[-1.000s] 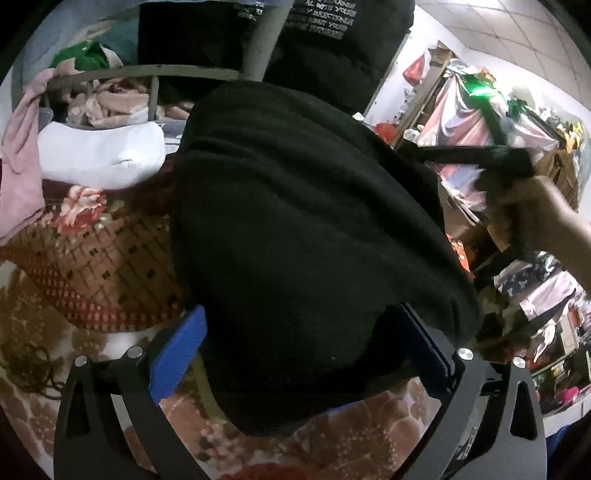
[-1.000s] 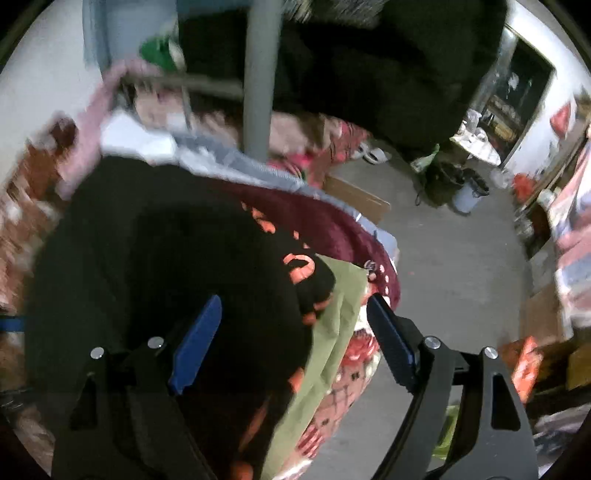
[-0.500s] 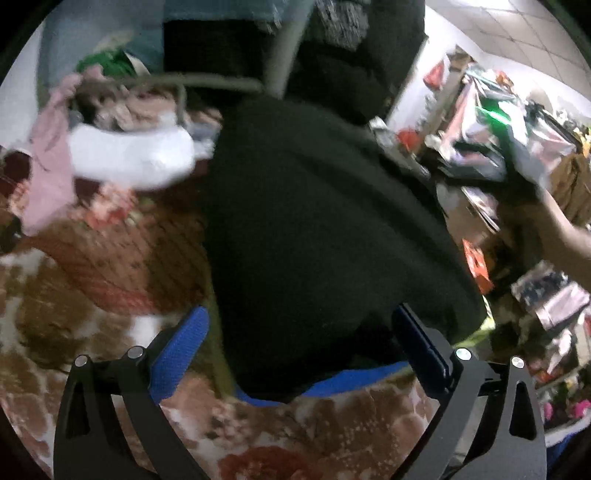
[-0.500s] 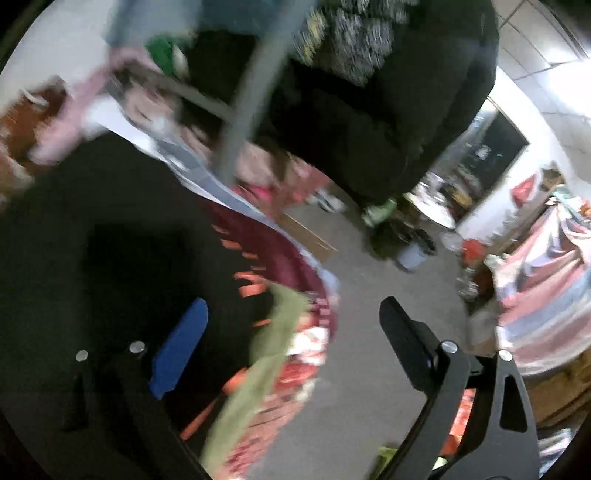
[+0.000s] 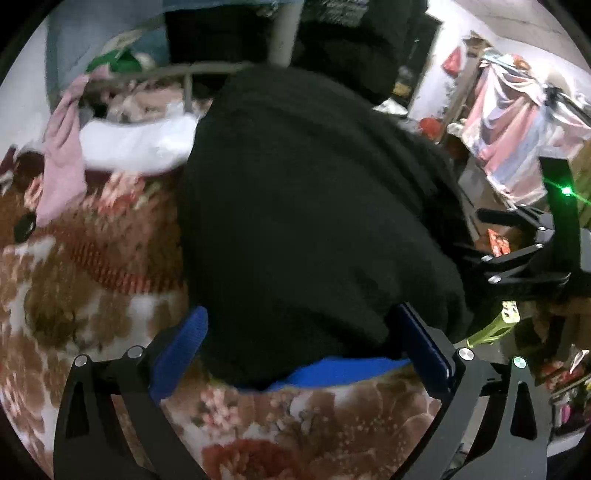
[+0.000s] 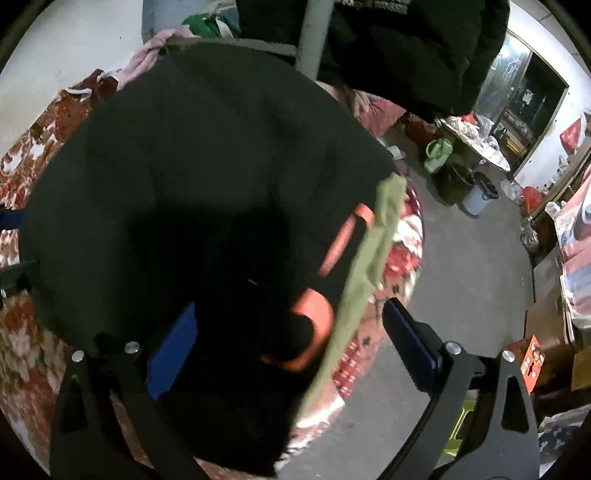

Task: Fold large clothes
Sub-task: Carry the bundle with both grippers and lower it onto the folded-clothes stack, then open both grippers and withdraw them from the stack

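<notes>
A large black garment [image 5: 314,206] lies folded on a floral blanket [image 5: 74,288]. It fills the middle of the right wrist view [image 6: 192,177] too, with orange print [image 6: 314,317] and an olive-green strip [image 6: 369,258] at its right edge. My left gripper [image 5: 299,343] is open, its blue pads on either side of the garment's near edge. My right gripper [image 6: 291,332] is open, with the garment's near edge lying between its wide-apart pads. The right gripper also shows at the right of the left wrist view [image 5: 524,258].
A blue cloth [image 5: 340,369] peeks from under the garment. A white pillow [image 5: 136,144], pink cloth [image 5: 62,155] and a grey pole [image 6: 314,33] with dark hanging clothes stand behind. Concrete floor [image 6: 472,266] with buckets and clutter lies right of the bed.
The left gripper has drawn back slightly, baring the blue cloth under the garment. The right gripper swung up and away, then came back over the garment's right part.
</notes>
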Demonstrator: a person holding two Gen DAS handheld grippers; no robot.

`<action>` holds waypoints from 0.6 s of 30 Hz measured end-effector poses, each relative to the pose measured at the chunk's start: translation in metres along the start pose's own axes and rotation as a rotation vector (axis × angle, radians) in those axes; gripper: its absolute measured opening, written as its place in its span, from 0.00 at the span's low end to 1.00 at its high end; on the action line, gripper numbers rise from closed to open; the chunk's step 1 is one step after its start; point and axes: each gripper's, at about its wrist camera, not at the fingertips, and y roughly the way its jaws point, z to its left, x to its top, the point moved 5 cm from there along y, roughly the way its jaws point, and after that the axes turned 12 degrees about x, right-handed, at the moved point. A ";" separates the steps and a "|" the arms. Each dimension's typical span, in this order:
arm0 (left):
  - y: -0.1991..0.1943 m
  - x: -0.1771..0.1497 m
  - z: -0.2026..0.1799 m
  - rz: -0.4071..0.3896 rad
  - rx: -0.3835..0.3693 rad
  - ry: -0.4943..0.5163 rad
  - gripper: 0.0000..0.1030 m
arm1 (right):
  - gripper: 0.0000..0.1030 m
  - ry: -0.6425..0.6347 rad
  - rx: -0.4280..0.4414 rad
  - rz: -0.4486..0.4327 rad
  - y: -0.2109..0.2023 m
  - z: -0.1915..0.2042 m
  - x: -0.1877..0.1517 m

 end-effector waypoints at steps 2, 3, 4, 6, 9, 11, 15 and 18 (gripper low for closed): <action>-0.001 -0.007 0.005 0.029 0.000 -0.052 0.96 | 0.92 -0.004 -0.015 0.015 -0.004 -0.006 -0.008; -0.007 -0.011 0.007 0.037 0.008 -0.082 0.96 | 0.92 0.000 -0.019 0.018 -0.008 -0.007 -0.009; -0.013 -0.014 0.008 0.040 0.022 -0.101 0.95 | 0.92 0.006 -0.024 0.015 -0.016 -0.009 -0.010; -0.029 -0.017 0.007 0.028 0.046 -0.120 0.95 | 0.92 0.017 -0.020 0.003 -0.029 -0.008 -0.014; -0.056 -0.022 0.004 -0.032 0.075 -0.167 0.95 | 0.93 0.055 0.005 -0.029 -0.051 -0.002 -0.020; -0.073 -0.025 0.005 -0.067 0.119 -0.237 0.95 | 0.93 0.071 0.020 -0.042 -0.066 0.006 -0.023; -0.118 -0.031 -0.008 -0.123 0.113 -0.303 0.95 | 0.92 0.069 0.055 -0.098 -0.118 0.034 -0.025; -0.164 -0.034 -0.028 -0.119 0.102 -0.275 0.95 | 0.94 0.057 0.074 -0.135 -0.170 0.055 -0.025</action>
